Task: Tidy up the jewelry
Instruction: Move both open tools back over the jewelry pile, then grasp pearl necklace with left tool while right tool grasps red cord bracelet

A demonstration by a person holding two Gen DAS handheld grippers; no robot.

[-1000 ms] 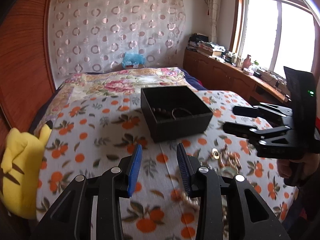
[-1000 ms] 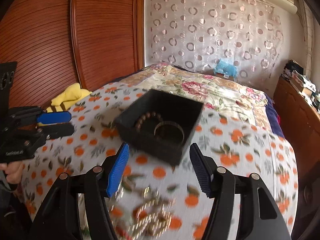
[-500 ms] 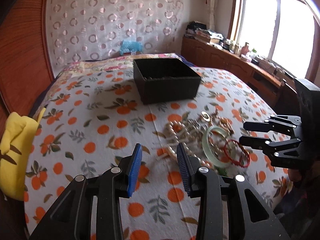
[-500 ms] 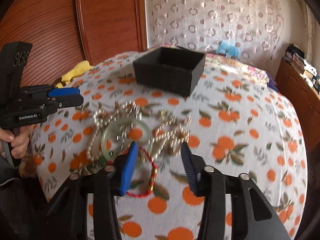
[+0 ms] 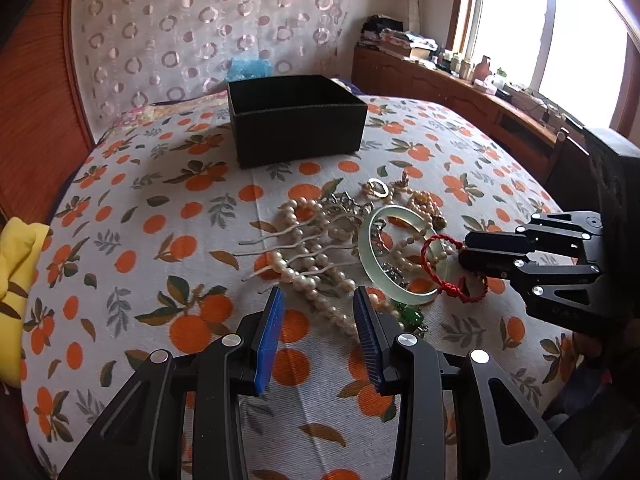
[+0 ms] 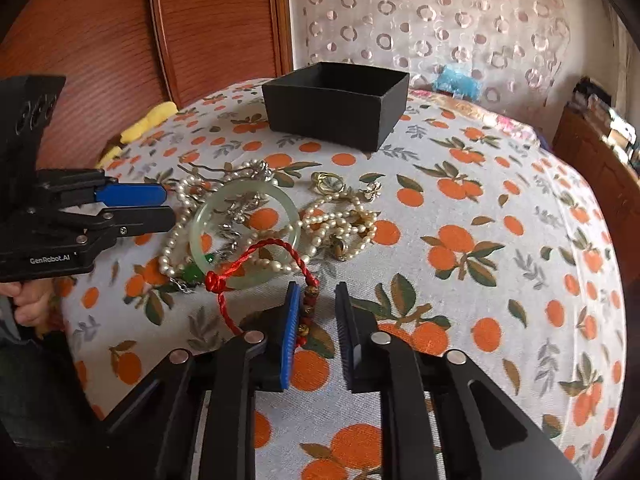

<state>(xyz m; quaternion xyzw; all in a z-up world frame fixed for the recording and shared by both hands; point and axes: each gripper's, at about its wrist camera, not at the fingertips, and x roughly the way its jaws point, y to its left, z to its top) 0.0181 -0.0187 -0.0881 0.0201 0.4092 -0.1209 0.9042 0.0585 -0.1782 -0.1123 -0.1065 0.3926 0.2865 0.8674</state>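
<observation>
Since earlier frame both our grippers dropped from black box [image 6: 336,104] to jewelry pile near bed's [image 6: 500,208] front edge. Right gripper [image 6: 318,308] fingers just been closing, beaded part of red cord bracelet [image 6: 276,246] between them, not yet clamped. Left gripper [image 5: 318,316] fingers parted, empty. Cord light, limp, snags pearls; we pinch beaded stretch.

Home bedroom: bed [image 5: 160,240], wardrobe [image 6: 120,40].

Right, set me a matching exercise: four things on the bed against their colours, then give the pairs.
Things:
1. box
2. bangle
3. cord bracelet
4. soft toy

Colours:
A. red
B. yellow
C. black
D. pale green

Pairs: 1-C, 2-D, 3-A, 4-B
</observation>
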